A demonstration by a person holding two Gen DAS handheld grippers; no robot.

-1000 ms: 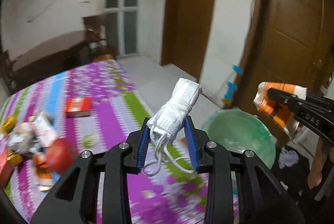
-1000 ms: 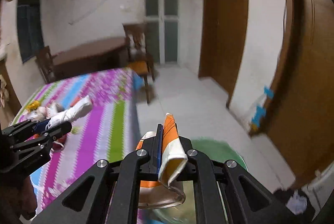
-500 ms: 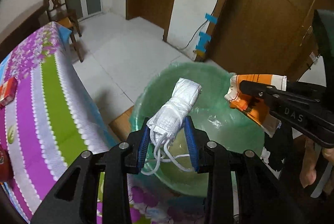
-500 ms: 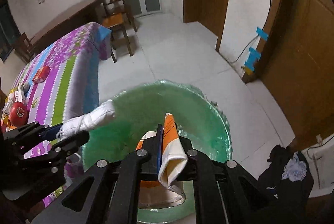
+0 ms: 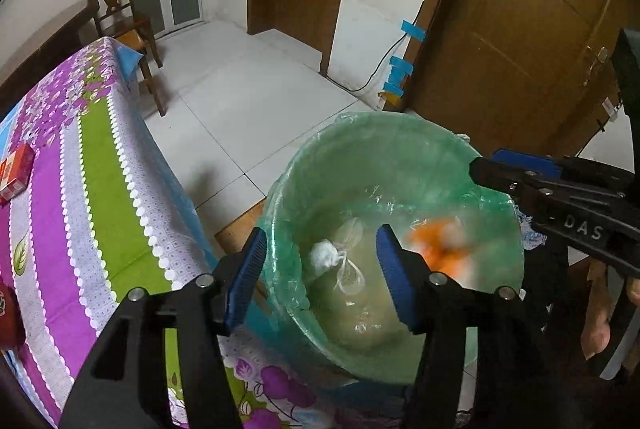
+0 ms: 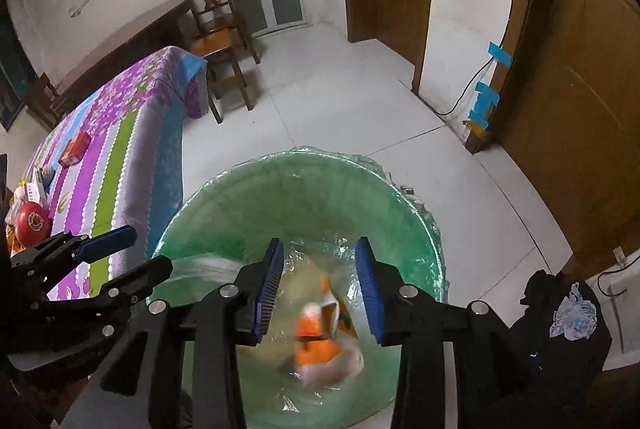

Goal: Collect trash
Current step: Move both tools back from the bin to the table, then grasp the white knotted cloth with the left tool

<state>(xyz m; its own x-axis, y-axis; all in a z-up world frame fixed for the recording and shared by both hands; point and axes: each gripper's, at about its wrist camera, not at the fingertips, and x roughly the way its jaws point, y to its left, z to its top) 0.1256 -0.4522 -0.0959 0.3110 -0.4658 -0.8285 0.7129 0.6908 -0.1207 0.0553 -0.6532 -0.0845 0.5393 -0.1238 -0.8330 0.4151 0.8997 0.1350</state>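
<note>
Both pieces of trash dropped into the bin

Over the green-lined bin point(image 5: 400, 149) at lower centre, the left gripper point(image 5: 320, 273) and right gripper point(image 6: 318, 285) had spread wide, empty; the white bundle point(image 5: 324, 256) and orange wrapper point(image 6: 316, 341), clamped half a second earlier, were inside, blurred.

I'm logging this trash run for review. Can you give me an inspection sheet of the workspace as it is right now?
Surface: bed under a striped floral cover.
Job's things: white mask and orange wrapper, blurred, inside the green-lined bin.
Clutter: red box, red round item and small packets on the bed.
Grippers: left gripper and right gripper both open, empty, above the bin.
Cables: black cable on the wall under blue tape.
Surroundings: wooden chair, doors, tiled floor.
</note>
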